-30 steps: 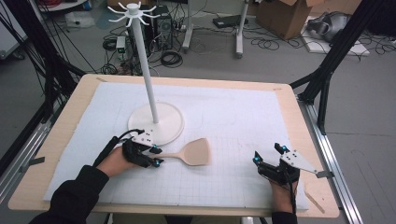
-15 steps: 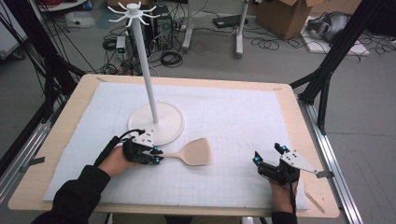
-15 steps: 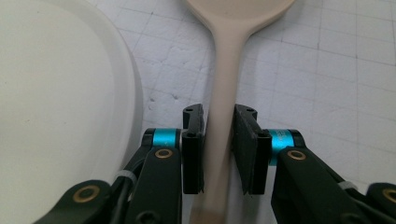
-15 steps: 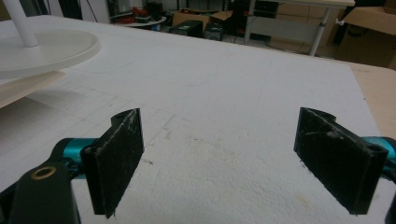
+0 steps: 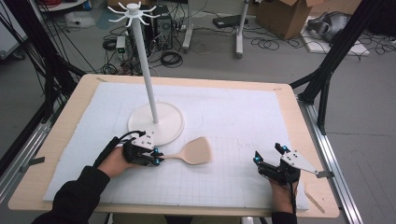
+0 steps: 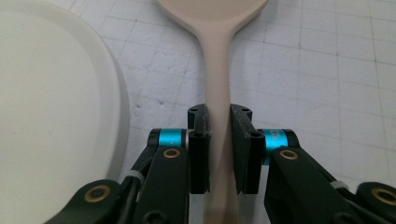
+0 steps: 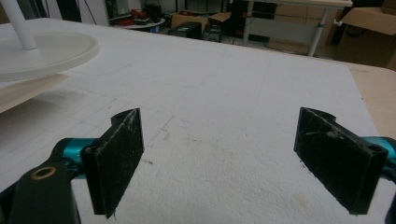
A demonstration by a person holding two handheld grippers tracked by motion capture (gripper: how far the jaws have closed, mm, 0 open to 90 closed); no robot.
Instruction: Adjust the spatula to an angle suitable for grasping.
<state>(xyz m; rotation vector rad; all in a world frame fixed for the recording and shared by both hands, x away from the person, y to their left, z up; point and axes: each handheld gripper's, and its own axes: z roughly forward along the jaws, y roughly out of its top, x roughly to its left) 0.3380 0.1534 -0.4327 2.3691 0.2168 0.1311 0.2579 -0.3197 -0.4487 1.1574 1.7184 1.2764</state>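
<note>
Both forearms wear black sleeves point(image 5: 77, 198). The left gripper point(image 6: 218, 140) is black, with flat matte pads, cyan rings behind them at three and nine o'clock, brass-coloured screws on its links, and a black cable looping off its back. The right gripper point(image 5: 271, 156) matches it, with scuffed pads and a grey three-cornered plate on top.

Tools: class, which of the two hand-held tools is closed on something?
The left tool, beside the white stand base: its jaws clamp the beige spatula handle. The right tool stands wide open over bare mat.
</note>
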